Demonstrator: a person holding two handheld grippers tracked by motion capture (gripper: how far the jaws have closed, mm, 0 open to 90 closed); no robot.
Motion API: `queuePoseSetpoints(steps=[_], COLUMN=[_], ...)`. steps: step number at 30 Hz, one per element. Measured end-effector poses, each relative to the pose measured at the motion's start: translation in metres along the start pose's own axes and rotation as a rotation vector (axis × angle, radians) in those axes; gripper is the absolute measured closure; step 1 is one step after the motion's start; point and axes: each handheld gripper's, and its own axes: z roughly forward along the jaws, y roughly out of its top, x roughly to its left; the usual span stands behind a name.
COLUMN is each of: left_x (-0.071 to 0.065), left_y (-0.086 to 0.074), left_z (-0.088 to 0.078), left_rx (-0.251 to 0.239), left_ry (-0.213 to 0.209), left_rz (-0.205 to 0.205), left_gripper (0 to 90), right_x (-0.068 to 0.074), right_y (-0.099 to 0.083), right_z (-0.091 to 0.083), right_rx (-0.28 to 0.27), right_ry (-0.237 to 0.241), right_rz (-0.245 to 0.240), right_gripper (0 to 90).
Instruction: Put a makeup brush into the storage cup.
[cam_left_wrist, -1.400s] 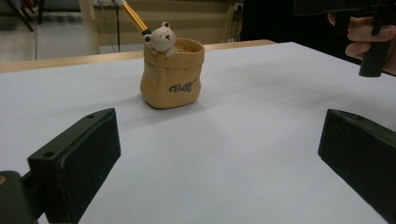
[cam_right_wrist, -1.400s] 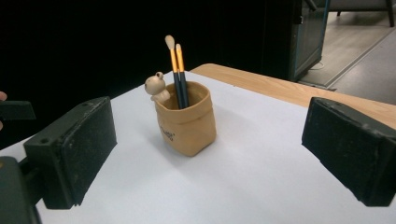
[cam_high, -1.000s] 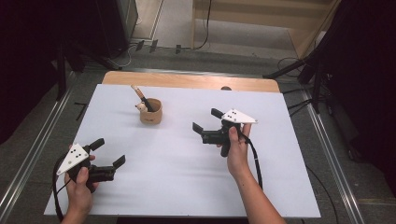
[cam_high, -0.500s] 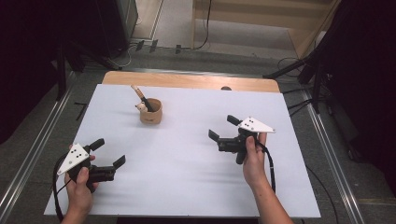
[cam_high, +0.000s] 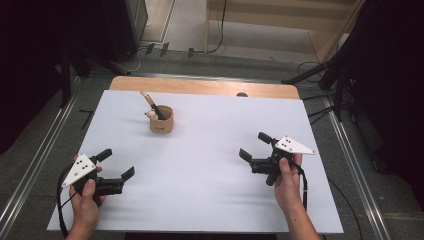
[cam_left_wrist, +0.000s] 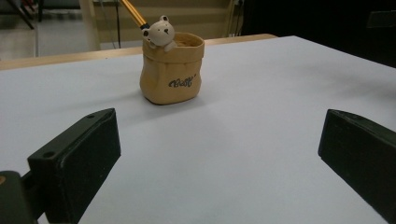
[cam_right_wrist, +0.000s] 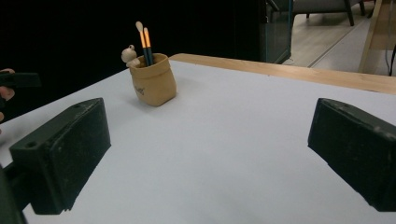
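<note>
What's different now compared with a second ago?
The right gripper has drawn back from mid-table toward the person and the right edge, jaws open and empty throughout. The left gripper, also open, stayed at the near left corner, and the pen pot hasn't moved.

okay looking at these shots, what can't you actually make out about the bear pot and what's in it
- Inside of the bear pot: left gripper view looks from the side, so its wall hides the contents.
- Brushes: lower ends hidden by the pot in the right gripper view; in the left gripper view the top edge cuts off the handle.
- Lettering on the pot: blurred in the left gripper view, too small in the high view.
</note>
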Motion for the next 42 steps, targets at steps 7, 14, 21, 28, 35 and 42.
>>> queuePoseSetpoints(steps=[7, 14, 21, 28, 35, 42], left_x=[0.0, 0.0, 0.0, 0.001, 0.001, 0.003], left_y=[-0.001, -0.001, -0.001, -0.001, -0.002, -0.002], left_z=[-0.001, -0.001, -0.001, -0.002, -0.001, 0.0], left_rx=[-0.004, -0.001, -0.001, 0.003, 0.004, 0.01], left_ry=[0.003, 0.004, 0.008, 0.014, 0.013, 0.01], left_rz=[-0.002, 0.001, 0.0, 0.0, 0.006, 0.008], left_gripper=[0.0, 0.0, 0.0, 0.0, 0.0, 0.0], right_x=[-0.004, -0.007, -0.012, -0.021, -0.028, -0.026], right_y=[-0.008, -0.015, -0.023, -0.035, -0.044, -0.046], right_z=[-0.013, -0.025, -0.04, -0.06, -0.077, -0.086], right_rx=[-0.014, -0.026, -0.026, -0.023, -0.036, -0.03], right_ry=[-0.008, -0.022, -0.047, -0.086, -0.124, -0.168], right_rz=[0.015, 0.036, 0.045, 0.061, 0.076, 0.057], right_gripper=[0.0, 0.0, 0.0, 0.0, 0.0, 0.0])
